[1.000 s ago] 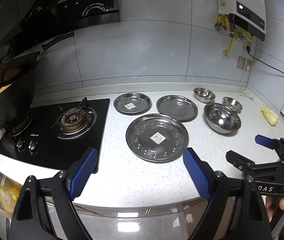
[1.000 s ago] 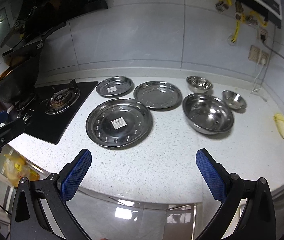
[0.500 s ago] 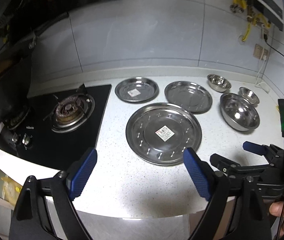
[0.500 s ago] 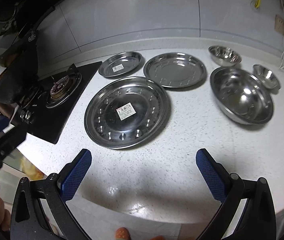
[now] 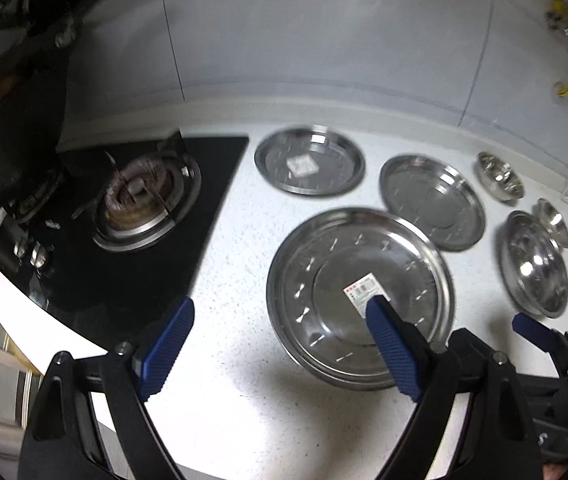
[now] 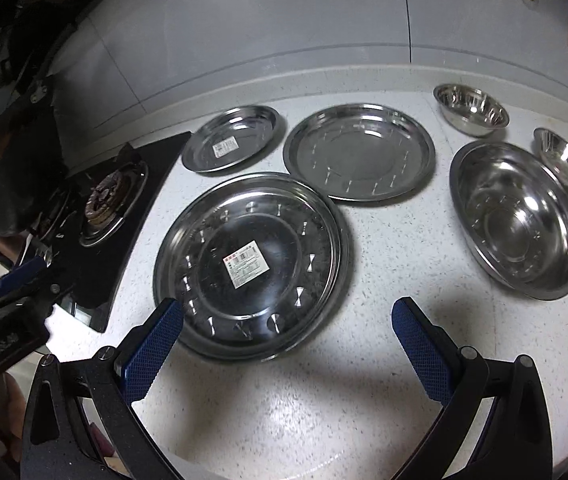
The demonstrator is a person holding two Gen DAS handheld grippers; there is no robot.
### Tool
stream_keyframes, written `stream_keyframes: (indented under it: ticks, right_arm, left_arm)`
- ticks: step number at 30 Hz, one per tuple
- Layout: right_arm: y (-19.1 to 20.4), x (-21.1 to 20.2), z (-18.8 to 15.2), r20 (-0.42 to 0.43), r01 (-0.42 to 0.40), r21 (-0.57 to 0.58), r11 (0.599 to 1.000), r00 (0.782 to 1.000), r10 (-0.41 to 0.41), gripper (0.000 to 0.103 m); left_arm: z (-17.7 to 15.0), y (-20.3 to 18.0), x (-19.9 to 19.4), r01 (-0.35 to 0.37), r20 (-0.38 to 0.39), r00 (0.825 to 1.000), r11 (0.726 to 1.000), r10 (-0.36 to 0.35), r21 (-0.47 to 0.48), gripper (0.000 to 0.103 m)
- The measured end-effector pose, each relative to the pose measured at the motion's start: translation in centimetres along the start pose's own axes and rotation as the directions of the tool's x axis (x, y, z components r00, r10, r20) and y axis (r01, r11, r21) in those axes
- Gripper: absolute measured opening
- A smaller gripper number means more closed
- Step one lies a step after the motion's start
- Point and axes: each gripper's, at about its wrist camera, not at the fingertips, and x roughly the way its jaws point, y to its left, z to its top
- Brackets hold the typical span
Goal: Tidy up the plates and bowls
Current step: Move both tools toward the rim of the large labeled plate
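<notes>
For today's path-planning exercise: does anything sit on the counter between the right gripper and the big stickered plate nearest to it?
Nothing visible does. In the right wrist view, the right gripper is open, and only bare speckled countertop lies between its fingertips and the near rim of the large plate. The other plates and bowls all lie beyond or to the side.

large plate (image 6: pixel 250 266) | sticker (image 6: pixel 246 263) | print too small to read

3 steel plates (image 6: pixel 250 264), 3 bowls (image 6: pixel 518 220), 1 gas hob (image 6: pixel 108 200), 2 grippers (image 6: pixel 288 344)
</notes>
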Motion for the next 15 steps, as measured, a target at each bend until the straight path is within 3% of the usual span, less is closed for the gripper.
stream_keyframes:
  ticks: [4,7,15]
  right_arm:
    - [-0.8,2.5,1.2,-0.080,0.036,0.030,0.999,0.996,-0.034,0.102]
    - [-1.3,3.9,1.6,-0.109,0.054,0.040,0.998,0.993,-0.049,0.102]
    - [-1.7,6.7,2.2,-0.158,0.053,0.021,0.998,0.986,-0.049,0.100]
  left_arm:
    - [0.5,-0.1,4.2,0.003,-0.132,0.991,1.000,-0.006,-0.029,0.086]
    - [0.5,-0.3,6.5,-0.033,-0.168,0.985,0.999,0.031,-0.012,0.086]
    - [0.3,-0.3,10.6,-0.032,-0.246,0.969,0.999,0.031,0.000,0.086]
